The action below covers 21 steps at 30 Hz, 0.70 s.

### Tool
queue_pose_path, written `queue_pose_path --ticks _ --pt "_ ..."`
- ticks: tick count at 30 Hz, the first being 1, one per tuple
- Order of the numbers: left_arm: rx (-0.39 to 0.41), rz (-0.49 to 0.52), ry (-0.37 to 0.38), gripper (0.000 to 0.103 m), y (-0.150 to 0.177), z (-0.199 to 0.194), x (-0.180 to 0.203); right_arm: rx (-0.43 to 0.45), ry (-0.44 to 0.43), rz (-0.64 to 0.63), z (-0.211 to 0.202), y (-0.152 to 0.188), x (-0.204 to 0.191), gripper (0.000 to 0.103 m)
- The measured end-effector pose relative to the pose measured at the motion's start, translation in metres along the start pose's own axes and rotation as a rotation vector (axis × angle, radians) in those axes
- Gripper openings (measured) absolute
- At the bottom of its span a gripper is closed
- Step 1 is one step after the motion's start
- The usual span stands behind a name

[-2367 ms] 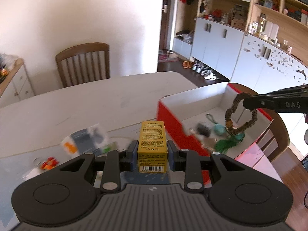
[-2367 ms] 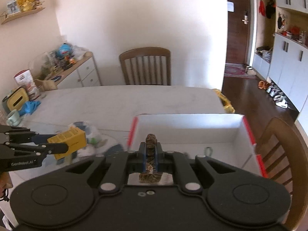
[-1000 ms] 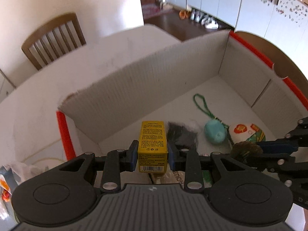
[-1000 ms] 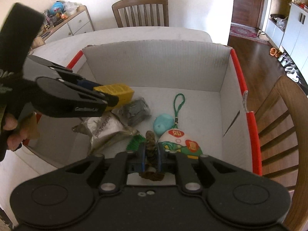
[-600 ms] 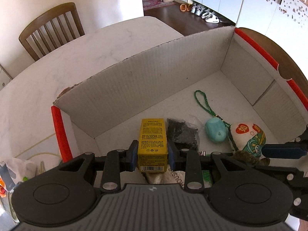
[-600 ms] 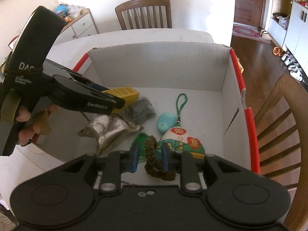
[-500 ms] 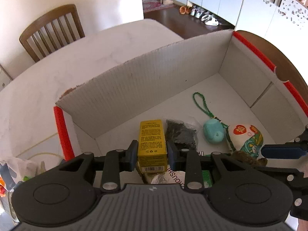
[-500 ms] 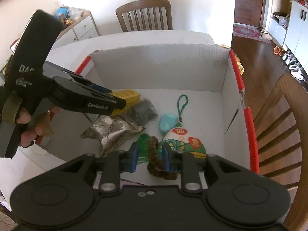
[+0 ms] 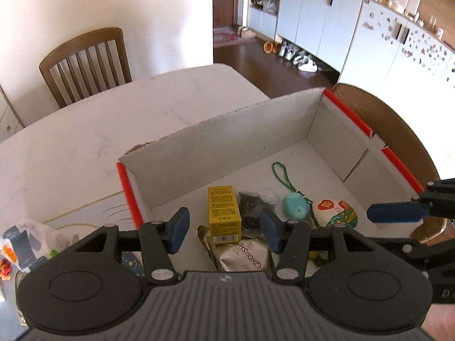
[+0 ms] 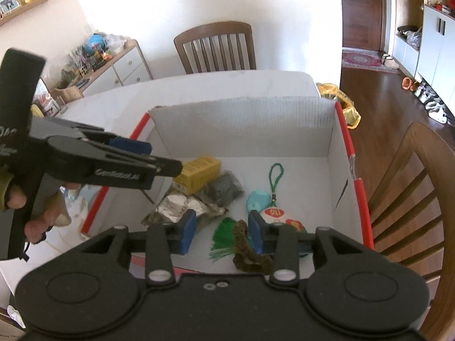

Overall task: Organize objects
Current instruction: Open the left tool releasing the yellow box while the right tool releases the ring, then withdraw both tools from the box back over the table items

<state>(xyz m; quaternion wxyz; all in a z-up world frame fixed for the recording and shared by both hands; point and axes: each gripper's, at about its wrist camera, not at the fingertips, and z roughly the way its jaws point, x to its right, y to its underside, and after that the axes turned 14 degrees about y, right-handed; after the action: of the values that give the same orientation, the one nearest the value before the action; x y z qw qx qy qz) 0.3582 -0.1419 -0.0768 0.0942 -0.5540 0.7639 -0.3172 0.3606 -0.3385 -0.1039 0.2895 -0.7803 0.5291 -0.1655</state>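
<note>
Since approx 1 s ago both tools have let go: the yellow box that was pinched in the left gripper now lies on the floor of the cardboard box, and the brown bead bracelet that the right gripper clamped now lies loose in the box too. Both grippers sit higher over the box vs. before.

Left gripper: jaws opening, blue pads clear of the yellow box on both sides; the box shows in the gap but lower down, not pressed. It lies w/ its barcode end resting on a silver foil packet, just beside a dark crinkly packet on its right.

Right gripper: jaws opening. Bracelet is seen between the pads, close to the right one; can't tell if it touches that pad, no squeeze visible. It lies next to a green tassel.

Also on the box floor: teal charm on a green cord loop, and a white pouch w/ red and green print, touching or nearly touching the charm.

The box has red-edged side walls and stands on a white table. Left of it on the table: a clear bag w/ small items. 2 wooden chairs in view, 1 at the far side, 1 by the box's right wall. A person's hand holds the left tool's handle.
</note>
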Motion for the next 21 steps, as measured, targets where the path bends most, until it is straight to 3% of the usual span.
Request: queue_pose_path --ticks 5,9,21 --pt "0.050 -0.004 0.008 0.054 0.009 -0.026 0.000 0.040 0.011 0.007 -0.013 -0.001 -0.008 0.057" --pt "0.096 -0.010 0.019 0.067 0.018 -0.050 -0.001 0.068 0.011 0.015 -0.023 -0.002 -0.015 0.063" --pt "0.184 -0.035 0.048 0.078 0.044 -0.108 -0.016 0.138 0.039 0.025 -0.050 0.002 -0.052 0.080"
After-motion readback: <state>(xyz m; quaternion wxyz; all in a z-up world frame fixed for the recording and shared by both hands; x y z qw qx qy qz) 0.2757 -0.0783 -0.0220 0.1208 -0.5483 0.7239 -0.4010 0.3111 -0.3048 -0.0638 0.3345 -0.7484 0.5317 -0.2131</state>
